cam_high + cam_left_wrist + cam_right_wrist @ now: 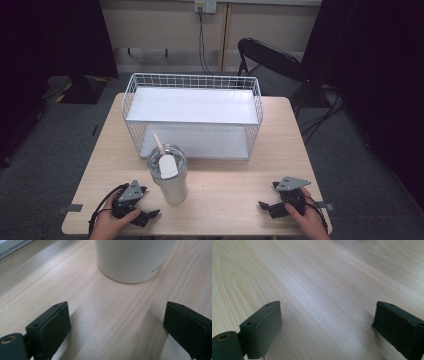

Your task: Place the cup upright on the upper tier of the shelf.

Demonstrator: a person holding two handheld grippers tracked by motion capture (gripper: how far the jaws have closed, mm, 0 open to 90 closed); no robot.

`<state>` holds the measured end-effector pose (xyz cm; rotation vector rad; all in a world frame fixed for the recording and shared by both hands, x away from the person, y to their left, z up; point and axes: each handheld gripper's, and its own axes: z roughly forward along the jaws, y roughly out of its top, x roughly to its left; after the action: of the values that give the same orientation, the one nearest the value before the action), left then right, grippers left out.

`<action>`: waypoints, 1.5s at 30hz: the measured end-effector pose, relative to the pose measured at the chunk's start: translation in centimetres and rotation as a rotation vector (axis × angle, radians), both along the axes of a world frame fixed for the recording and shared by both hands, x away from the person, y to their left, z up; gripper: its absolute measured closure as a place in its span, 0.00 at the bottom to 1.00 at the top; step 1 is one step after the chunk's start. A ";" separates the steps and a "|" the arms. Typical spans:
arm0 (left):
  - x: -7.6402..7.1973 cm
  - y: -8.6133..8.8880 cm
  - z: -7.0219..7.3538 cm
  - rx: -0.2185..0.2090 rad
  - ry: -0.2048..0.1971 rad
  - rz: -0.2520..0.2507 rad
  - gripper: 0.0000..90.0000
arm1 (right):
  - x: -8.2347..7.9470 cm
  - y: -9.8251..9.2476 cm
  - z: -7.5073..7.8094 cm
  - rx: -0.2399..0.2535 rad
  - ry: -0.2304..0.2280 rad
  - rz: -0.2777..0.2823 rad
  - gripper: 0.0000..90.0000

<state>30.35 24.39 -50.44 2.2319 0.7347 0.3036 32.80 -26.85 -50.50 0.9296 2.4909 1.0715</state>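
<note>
A cream tumbler (168,175) with a clear lid and a pale straw stands upright on the wooden table (225,200), left of centre near the front. My left gripper (150,202) rests on the table just to its left, open, jaws pointing at the cup. In the left gripper view the tumbler's base (130,260) stands a short way beyond the open left gripper (116,325), with bare wood between the jaws. My right gripper (269,195) lies at the front right, open and holding nothing. The right gripper view shows this gripper (327,325) spread wide over bare wood.
A white wire rack (192,117) with an upper shelf and a lower floor stands at the back middle of the table, its front open just behind the tumbler. A black folding chair (272,62) is behind the table at the right. Cables run over the grey floor.
</note>
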 end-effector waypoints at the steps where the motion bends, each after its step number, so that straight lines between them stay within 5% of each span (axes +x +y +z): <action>1: 0.0 0.0 0.0 0.005 0.000 0.002 0.07 | 0.0 0.0 0.0 0.000 0.000 0.000 0.08; 8: 0.0 -0.8 0.2 0.018 0.009 -0.006 0.04 | 0.0 0.0 0.0 0.000 0.000 0.000 0.08; 10: 0.0 -1.1 0.4 0.003 0.004 -0.014 0.21 | 0.0 0.0 0.0 0.000 0.001 -0.001 0.08; 14: 0.1 -1.6 1.0 -0.051 0.000 -0.025 0.18 | 0.0 0.0 0.0 0.000 0.000 0.000 0.08; 45: 0.6 -2.6 4.3 -0.207 -0.028 -0.029 0.18 | 0.0 0.0 0.0 0.000 0.000 0.000 0.08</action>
<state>30.90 21.78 -46.18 2.0370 0.6866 0.2333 32.80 -26.85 -50.50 0.9294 2.4912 1.0717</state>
